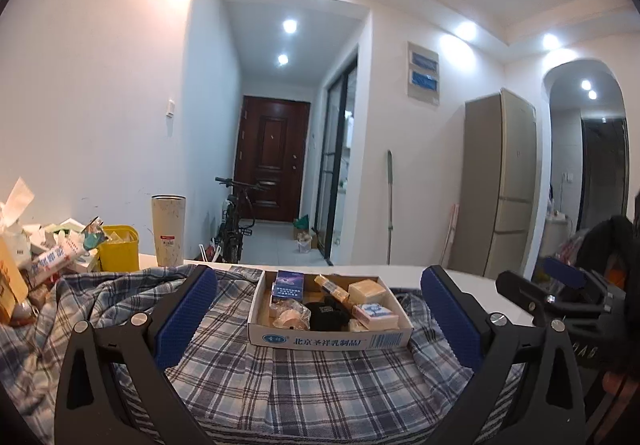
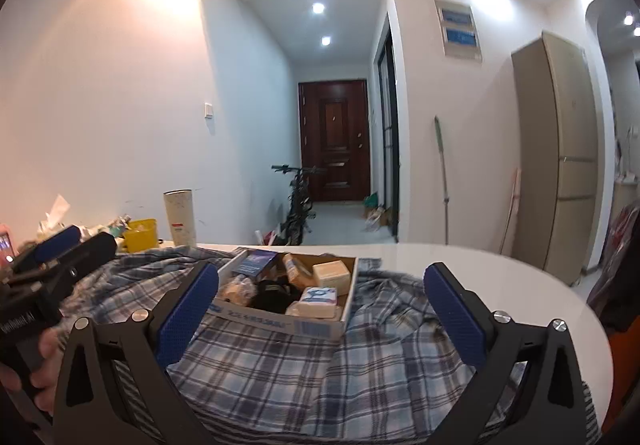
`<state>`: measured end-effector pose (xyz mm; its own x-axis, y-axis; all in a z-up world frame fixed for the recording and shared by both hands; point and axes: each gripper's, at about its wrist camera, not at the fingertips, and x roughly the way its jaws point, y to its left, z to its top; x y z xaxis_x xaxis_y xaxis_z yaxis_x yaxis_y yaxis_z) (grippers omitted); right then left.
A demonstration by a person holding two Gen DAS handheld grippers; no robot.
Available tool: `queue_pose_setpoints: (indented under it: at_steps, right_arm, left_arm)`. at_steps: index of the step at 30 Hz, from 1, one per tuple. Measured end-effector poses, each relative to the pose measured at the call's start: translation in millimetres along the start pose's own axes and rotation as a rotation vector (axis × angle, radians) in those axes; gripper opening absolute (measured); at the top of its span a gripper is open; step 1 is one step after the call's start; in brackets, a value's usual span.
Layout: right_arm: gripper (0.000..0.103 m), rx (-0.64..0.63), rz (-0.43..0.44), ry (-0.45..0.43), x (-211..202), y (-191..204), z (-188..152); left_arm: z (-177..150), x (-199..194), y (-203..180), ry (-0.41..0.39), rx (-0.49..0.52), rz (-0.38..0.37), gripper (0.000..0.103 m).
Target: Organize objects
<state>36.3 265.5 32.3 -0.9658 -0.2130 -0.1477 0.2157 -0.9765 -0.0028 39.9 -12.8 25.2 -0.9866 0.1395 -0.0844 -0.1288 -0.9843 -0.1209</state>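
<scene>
Box (image 1: 330, 341) of small items sits on plaid cloth (image 1: 280, 385); both grippers (image 1: 316, 309) (image 2: 316, 309) gape wide, empty; tumbler (image 1: 168, 231) behind.

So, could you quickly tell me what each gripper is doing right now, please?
Left gripper: open, holding nothing, above the plaid cloth.
Right gripper: open, holding nothing.

Cardboard tray (image 1: 332, 341) of small items on plaid cloth (image 1: 248, 377) on table (image 2: 500, 277); tumbler (image 1: 168, 231) behind, left.
</scene>
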Motion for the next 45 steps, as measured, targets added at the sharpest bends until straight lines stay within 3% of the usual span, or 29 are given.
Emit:
queue_pose_setpoints:
  at_steps: [4,12,22,45]
  right_arm:
    - [0.103,-0.035,-0.028,-0.035,2.6,0.8,-10.4]
    - [0.103,-0.022,0.005,0.027,18.0,-3.1,-24.4]
    - [0.103,0.038,-0.003,0.030,17.2,-15.1,-26.5]
    - [0.103,0.022,-0.008,0.049,18.7,-11.8,-26.8]
  left_arm:
    - [-8.8,0.7,-2.1,-0.019,0.009,0.019,0.103]
    - [-18.5,3.7,-22.8,-0.015,0.106,0.015,0.103]
    - [-20.5,15.4,-13.7,0.038,0.069,0.036,0.103]
    - [-22.7,19.4,-18.5,0.055,0.100,0.068,0.103]
